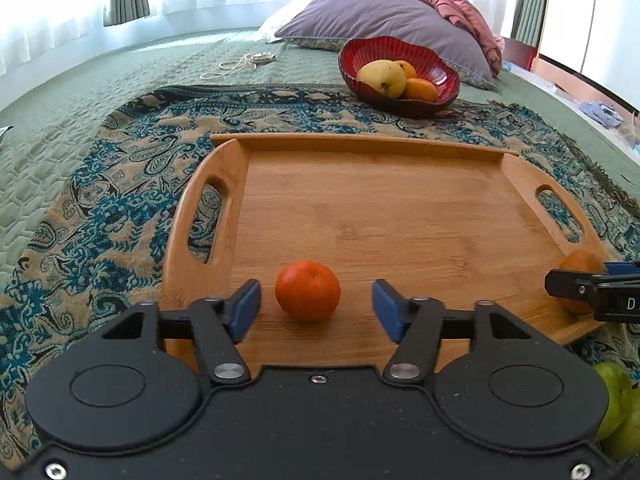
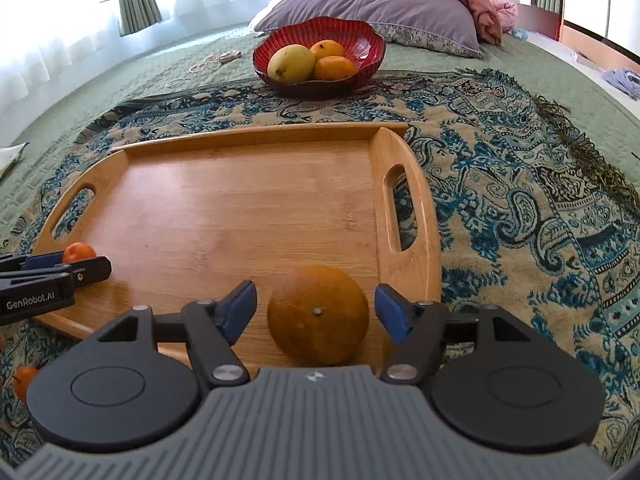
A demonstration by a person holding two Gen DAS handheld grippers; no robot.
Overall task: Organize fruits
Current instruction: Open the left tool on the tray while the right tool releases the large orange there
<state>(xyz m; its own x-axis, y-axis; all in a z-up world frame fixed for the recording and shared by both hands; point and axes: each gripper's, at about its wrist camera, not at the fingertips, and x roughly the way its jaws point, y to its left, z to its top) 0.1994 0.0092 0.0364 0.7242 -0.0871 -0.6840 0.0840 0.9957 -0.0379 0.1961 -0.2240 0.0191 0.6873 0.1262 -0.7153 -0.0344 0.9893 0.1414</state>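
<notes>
Fingers (image 1: 248, 304) of left gripper (image 1: 316, 304) and right gripper (image 2: 316, 308) spread wide around oranges at tray's (image 1: 360, 208) near edge, ready to squeeze.

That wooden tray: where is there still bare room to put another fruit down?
The tray is bare across its middle and far half, between the two handle slots up to the far rim. The near edge is crowded: a small orange sits between the open left gripper, a bigger orange between the open right gripper.
</notes>
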